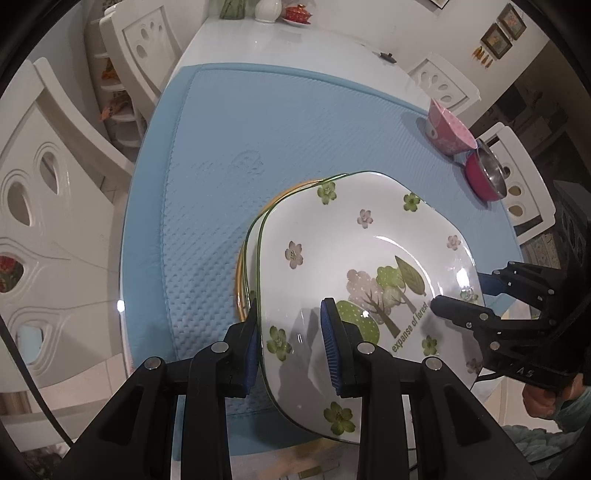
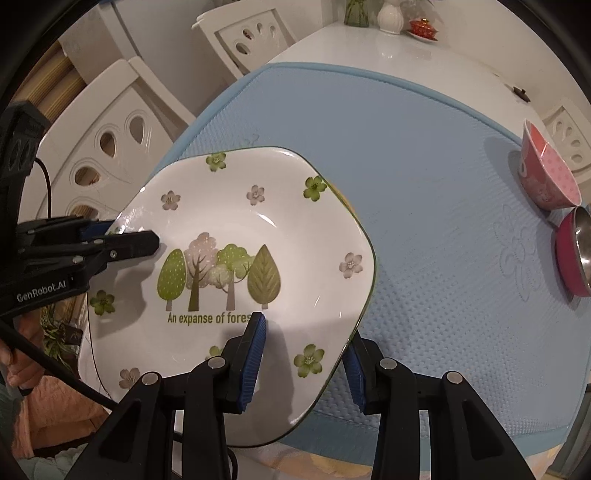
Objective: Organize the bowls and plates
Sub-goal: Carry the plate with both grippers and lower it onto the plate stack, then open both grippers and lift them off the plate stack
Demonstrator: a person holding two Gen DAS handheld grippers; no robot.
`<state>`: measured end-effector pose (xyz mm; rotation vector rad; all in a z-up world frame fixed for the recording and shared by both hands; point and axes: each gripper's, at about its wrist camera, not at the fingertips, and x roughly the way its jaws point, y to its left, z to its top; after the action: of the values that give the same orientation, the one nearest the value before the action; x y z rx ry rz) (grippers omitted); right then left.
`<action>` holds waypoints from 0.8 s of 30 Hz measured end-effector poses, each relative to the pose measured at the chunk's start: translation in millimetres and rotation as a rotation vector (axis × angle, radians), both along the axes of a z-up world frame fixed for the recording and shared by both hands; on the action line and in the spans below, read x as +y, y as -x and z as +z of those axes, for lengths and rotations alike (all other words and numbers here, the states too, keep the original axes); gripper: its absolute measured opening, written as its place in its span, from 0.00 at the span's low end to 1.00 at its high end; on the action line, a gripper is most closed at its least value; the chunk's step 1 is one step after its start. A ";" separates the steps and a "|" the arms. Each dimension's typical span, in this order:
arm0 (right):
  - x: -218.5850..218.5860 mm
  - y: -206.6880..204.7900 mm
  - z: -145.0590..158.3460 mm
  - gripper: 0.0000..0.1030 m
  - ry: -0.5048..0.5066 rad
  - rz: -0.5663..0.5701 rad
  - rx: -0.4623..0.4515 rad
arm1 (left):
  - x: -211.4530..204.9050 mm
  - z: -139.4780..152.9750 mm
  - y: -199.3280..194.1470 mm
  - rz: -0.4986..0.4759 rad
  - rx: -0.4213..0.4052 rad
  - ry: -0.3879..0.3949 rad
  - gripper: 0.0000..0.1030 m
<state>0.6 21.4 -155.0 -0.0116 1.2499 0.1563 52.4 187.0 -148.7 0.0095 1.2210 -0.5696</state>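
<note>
A white square plate with trees and flowers (image 1: 354,251) (image 2: 240,229) lies on top of other plates; a green rim and a yellow rim (image 1: 242,273) show under its left edge. My left gripper (image 1: 290,350) is open, its jaws straddling the plate's near left rim, one finger above and one outside. My right gripper (image 2: 304,354) is open and straddles the opposite rim the same way. Each gripper shows in the other's view, the left one (image 2: 122,240) and the right one (image 1: 461,299). A pink bowl (image 1: 448,127) (image 2: 546,177) and a magenta steel-lined bowl (image 1: 484,173) (image 2: 576,254) stand at the mat's right edge.
A blue textured mat (image 1: 258,129) (image 2: 424,166) covers the white table. White chairs (image 1: 48,206) stand around it. A vase and a red lidded dish (image 1: 297,14) stand at the table's far end. A small black object (image 2: 521,92) lies on the table past the mat.
</note>
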 end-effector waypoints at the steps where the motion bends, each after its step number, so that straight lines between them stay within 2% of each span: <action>1: 2.3 0.3 0.1 0.38 0.011 0.000 -0.008 | 1.1 -0.2 -0.7 0.003 0.001 0.008 0.25; 4: 3.5 -1.0 0.2 0.38 0.026 -0.016 -0.018 | -0.4 -1.4 -2.9 0.000 -0.002 0.009 0.25; 9: 0.5 -2.7 -10.0 0.38 0.037 -0.047 0.037 | -13.0 -0.8 -1.5 -0.038 -0.028 -0.060 0.25; 14: 4.7 0.2 -9.1 0.38 0.058 -0.046 0.031 | -4.3 2.0 -4.1 -0.010 -0.020 -0.037 0.25; 17: 6.5 -0.7 -6.6 0.38 0.067 -0.054 0.023 | 0.4 4.4 -4.5 0.005 -0.047 -0.094 0.25; 20: 8.6 -1.0 -3.0 0.38 0.080 -0.048 0.006 | 6.1 8.5 -4.8 0.009 -0.048 -0.065 0.27; 24: 9.7 -2.0 -2.9 0.38 0.092 -0.036 0.014 | -0.8 3.5 -3.2 -0.009 -0.039 -0.090 0.27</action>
<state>2.6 31.1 -157.9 -0.0675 1.2693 0.0683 55.6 186.2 -145.2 0.1017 1.2081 -0.5197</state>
